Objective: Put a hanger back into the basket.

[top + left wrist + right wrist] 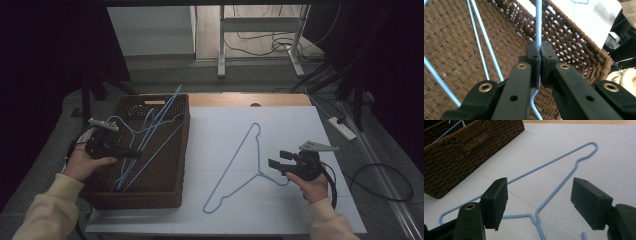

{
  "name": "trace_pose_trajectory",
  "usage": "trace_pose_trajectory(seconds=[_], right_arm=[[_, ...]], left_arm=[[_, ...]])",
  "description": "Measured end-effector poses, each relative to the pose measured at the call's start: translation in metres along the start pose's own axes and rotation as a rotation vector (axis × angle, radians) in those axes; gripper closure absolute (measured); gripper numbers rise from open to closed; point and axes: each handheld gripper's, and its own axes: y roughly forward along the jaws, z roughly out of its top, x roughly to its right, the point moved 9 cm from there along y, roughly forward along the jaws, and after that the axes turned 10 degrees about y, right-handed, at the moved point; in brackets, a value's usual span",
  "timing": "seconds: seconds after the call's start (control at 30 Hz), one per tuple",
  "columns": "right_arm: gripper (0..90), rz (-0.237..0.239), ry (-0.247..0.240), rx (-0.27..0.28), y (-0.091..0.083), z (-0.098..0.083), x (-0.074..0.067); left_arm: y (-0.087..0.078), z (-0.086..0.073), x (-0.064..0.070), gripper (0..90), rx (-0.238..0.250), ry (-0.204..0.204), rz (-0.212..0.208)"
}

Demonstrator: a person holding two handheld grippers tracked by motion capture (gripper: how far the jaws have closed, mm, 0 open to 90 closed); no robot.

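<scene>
left gripper [540, 53] jaws clamp a blue hanger [538, 22] inside the basket [165, 195]; right gripper [539, 203] jaws gape empty.

High view: fixed above the person's side, looking forward and down over the whole table [280, 220]. Left gripper view: close-up along its jaws into the basket [579, 37], floor weave up close. Right gripper view: low over the table, near, facing the loose hanger [554, 165]. Shared: basket corner and that hanger (all three catch both).
</scene>
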Motion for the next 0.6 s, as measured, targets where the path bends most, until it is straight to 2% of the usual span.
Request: trace_pose_trajectory(seconds=[0.17,0.37,0.6], right_arm=[[30.5,-0.002,-0.004,-0.003,0.001,-0.001,0.001],[30.5,-0.003,-0.005,-0.005,0.001,-0.001,0.001],[30.4,-0.004,-0.008,-0.013,0.002,-0.002,0.001]], left_arm=[[0.002,-0.008,-0.001,86.9,-0.023,0.004,-0.01],[0.006,-0.016,-0.004,86.9,-0.046,-0.016,-0.017],[0.017,-0.028,-0.013,86.8,-0.088,-0.072,-0.003]])
